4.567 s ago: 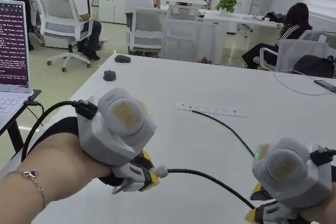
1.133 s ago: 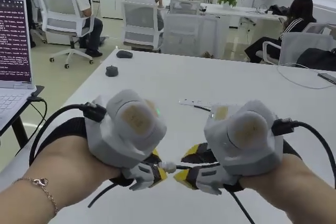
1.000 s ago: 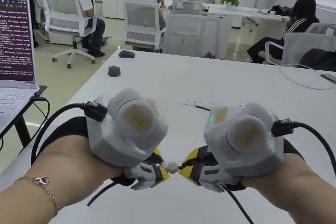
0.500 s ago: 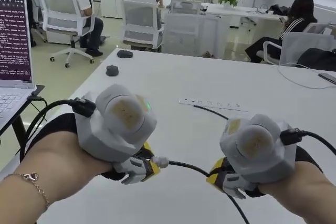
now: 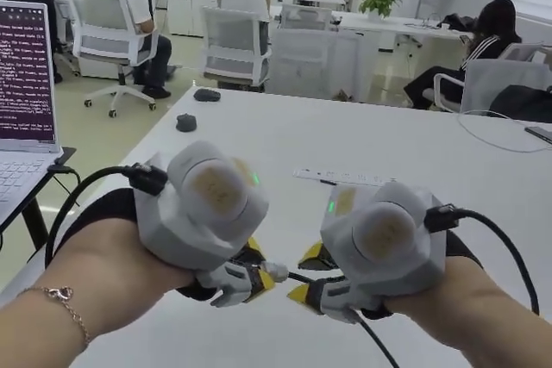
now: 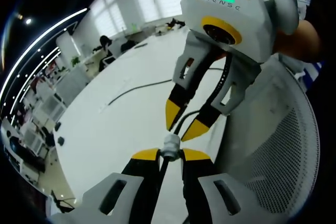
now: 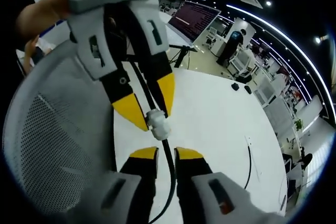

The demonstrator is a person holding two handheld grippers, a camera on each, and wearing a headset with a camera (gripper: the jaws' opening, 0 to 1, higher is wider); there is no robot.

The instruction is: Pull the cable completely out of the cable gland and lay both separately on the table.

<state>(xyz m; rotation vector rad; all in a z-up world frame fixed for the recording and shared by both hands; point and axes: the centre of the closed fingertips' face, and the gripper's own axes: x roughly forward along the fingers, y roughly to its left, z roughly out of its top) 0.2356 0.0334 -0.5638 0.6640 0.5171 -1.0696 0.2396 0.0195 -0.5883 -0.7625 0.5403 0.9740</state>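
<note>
1. The left tool [image 5: 250,280] is held over the white worktop [image 5: 345,135], near its front edge, and its jaws are closed narrowly on the cable gland [image 5: 274,271].
2. In the left gripper view, the gland [image 6: 170,145] is seen clamped between the yellow tips of the left tool [image 6: 169,155].
3. The right tool [image 5: 304,286] is held tip to tip with the left one, just beside the gland.
4. In the right gripper view, the black cable [image 7: 170,174] is seen running out of the gland [image 7: 157,121] and down between the jaws of the right tool [image 7: 160,153].
5. Those jaws are set narrow on either side of the cable; whether it is actually pinched cannot be told.
6. In the head view, the cable [image 5: 377,346] is seen hanging down below the right tool.
7. A laptop [image 5: 26,75] is seen left of the worktop.
</note>
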